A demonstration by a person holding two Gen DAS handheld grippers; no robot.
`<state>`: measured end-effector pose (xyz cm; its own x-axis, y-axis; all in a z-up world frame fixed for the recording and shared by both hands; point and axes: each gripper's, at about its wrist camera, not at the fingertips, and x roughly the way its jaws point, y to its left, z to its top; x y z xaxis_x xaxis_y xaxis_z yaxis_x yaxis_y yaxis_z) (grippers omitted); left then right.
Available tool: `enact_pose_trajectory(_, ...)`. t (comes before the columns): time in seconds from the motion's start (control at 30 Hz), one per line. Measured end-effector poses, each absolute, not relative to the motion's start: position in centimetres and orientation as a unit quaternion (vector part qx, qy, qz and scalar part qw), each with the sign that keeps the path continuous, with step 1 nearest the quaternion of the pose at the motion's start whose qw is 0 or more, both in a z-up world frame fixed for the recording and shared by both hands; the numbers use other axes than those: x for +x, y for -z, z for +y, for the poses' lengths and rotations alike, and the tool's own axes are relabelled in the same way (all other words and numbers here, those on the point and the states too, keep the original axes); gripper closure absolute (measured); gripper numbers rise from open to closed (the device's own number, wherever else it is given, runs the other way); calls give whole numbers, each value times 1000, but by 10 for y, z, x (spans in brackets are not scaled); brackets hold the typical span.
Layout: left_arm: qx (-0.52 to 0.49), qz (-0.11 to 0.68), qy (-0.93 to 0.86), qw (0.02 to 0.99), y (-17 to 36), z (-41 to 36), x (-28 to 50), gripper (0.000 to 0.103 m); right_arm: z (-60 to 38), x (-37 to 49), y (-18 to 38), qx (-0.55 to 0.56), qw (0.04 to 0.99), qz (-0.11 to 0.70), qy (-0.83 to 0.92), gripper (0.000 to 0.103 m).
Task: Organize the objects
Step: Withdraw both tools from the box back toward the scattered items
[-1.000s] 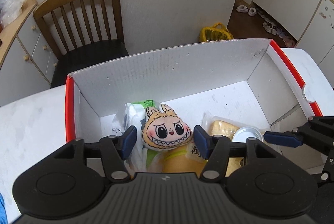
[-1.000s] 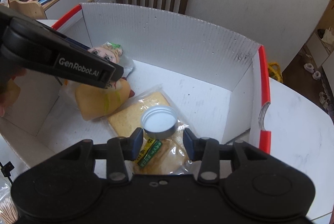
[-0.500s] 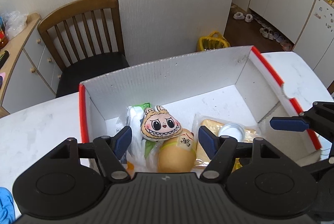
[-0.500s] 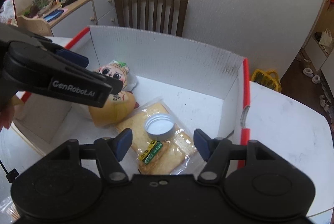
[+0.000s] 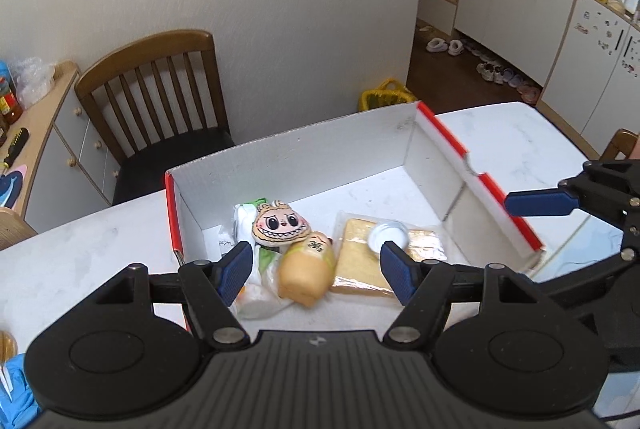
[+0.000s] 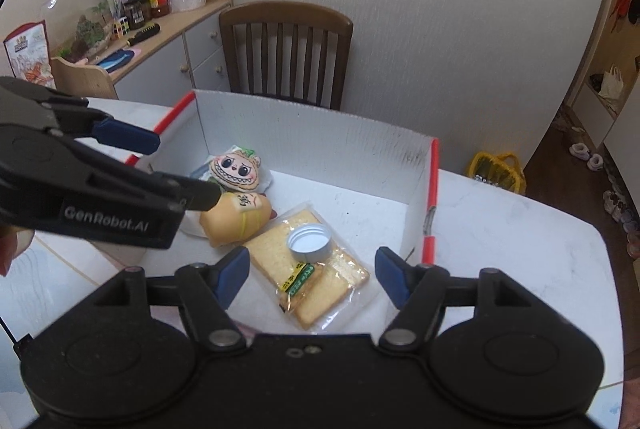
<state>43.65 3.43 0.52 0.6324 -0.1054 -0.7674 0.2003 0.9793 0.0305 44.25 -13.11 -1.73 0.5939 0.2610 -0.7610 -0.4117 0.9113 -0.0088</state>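
The white box (image 6: 320,145), standing on the counter (image 6: 500,229) toward its far edge, holds a plush face (image 6: 236,171), a bread packet (image 6: 312,281) and a cap (image 6: 310,243), while the left tongs (image 5: 316,271) and right tongs (image 6: 312,269), jaws just opened wide, grip nothing above it.

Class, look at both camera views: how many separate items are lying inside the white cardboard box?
5: a white packet at the left, a plush face on it, a tan plush beside that, a bagged bread pack, and a white lid on the bread. More may be hidden underneath.
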Motion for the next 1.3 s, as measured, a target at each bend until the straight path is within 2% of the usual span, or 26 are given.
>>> enact_pose_trajectory(0.13,53,409,93,906,-19,31,418,33,-137,429,6,-82,892,400,-191,26)
enact_pose_trajectory(0.3,45,394,99,912,-33,30,394,33,-145,408,-6,-69,897,391,-195,21)
enact_pose_trajectory(0.37,43,387,98,916,-38,30,383,23,-148,400,-9,-63,898,387,-197,18)
enact_pose_trajectory(0.4,42,381,98,918,-40,30,378,22,-149,395,-11,-60,899,385,-198,16)
enact_pose_trajectory(0.73,25,373,96,923,-50,35,334,22,-162,352,-20,-24,906,366,-212,1)
enact_pose_trajectory(0.93,5,372,94,924,-46,44,306,22,-167,324,-24,-14,912,351,-209,0)
enact_pose_trajectory(1.03,-1,376,92,922,-41,49,294,14,-169,312,-22,-10,914,350,-207,0)
enact_pose_trajectory(1.2,-15,376,94,922,-29,57,269,13,-175,297,-15,-3,910,359,-207,0)
enact_pose_trajectory(1.3,-28,374,97,922,-19,62,253,8,-180,287,-7,-8,908,365,-205,0)
